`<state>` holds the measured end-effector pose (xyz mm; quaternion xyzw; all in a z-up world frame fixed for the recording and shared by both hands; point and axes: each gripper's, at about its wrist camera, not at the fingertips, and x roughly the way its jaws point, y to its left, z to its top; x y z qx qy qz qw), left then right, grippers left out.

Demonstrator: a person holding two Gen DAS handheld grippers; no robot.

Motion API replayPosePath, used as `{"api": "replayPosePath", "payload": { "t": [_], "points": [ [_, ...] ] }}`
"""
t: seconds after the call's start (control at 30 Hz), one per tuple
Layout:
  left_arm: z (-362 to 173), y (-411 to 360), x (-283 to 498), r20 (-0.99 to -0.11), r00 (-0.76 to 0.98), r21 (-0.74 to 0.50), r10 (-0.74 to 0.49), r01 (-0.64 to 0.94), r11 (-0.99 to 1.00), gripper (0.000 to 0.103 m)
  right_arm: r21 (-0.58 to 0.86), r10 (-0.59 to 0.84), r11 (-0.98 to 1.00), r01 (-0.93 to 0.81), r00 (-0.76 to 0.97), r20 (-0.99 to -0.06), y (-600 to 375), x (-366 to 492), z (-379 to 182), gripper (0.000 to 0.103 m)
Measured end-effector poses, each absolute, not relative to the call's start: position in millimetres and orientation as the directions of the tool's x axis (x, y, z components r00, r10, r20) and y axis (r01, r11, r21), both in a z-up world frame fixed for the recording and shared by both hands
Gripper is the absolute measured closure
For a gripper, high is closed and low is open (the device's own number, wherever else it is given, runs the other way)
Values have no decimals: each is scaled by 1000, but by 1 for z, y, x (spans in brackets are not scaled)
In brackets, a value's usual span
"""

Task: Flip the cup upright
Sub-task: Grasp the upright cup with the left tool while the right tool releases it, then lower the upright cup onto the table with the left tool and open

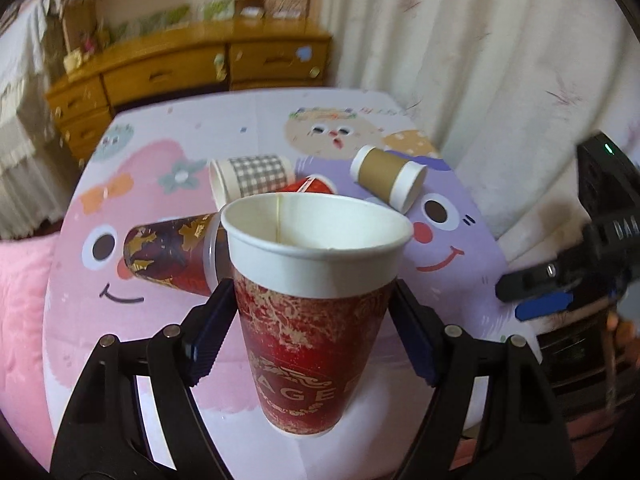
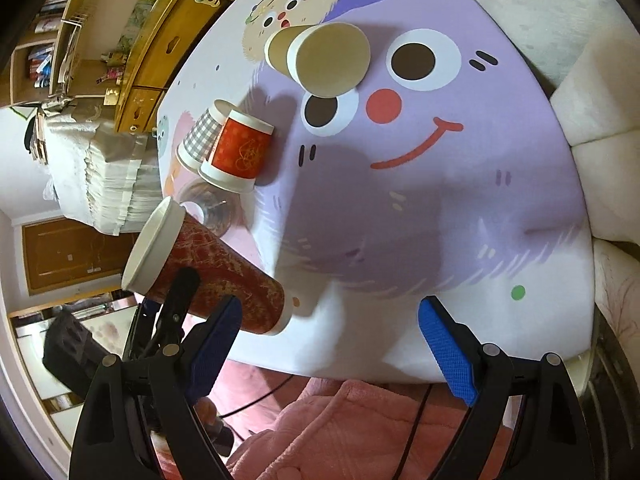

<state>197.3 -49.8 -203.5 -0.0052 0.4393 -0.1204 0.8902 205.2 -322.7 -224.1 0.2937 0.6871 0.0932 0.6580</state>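
Observation:
My left gripper (image 1: 310, 320) is shut on a tall red paper cup (image 1: 312, 320) with a white rim, mouth up, its base at or just above the table's near edge. The same cup shows in the right wrist view (image 2: 216, 272), with the left gripper's finger across it. My right gripper (image 2: 332, 344) is open and empty over the table's near edge; it also shows at the right of the left wrist view (image 1: 540, 296). Several cups lie on their sides: a dark maroon one (image 1: 168, 252), a checked one (image 1: 252, 178), a small red one (image 2: 240, 150) and a brown one (image 1: 390, 178).
The round table (image 2: 440, 200) has a cartoon-print cover. A wooden dresser (image 1: 180, 68) stands behind it, a white curtain (image 1: 480, 40) to the right. Pink fabric (image 2: 340, 420) lies below the table's near edge.

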Motion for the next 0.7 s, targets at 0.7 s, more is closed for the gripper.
{"api": "replayPosePath", "payload": {
  "t": [0.7],
  "points": [
    [-200,-53,161,-693,680,-102,-238,235,967,27,455,461,835,311,57,-886,-310,152,-215,12]
  ]
}}
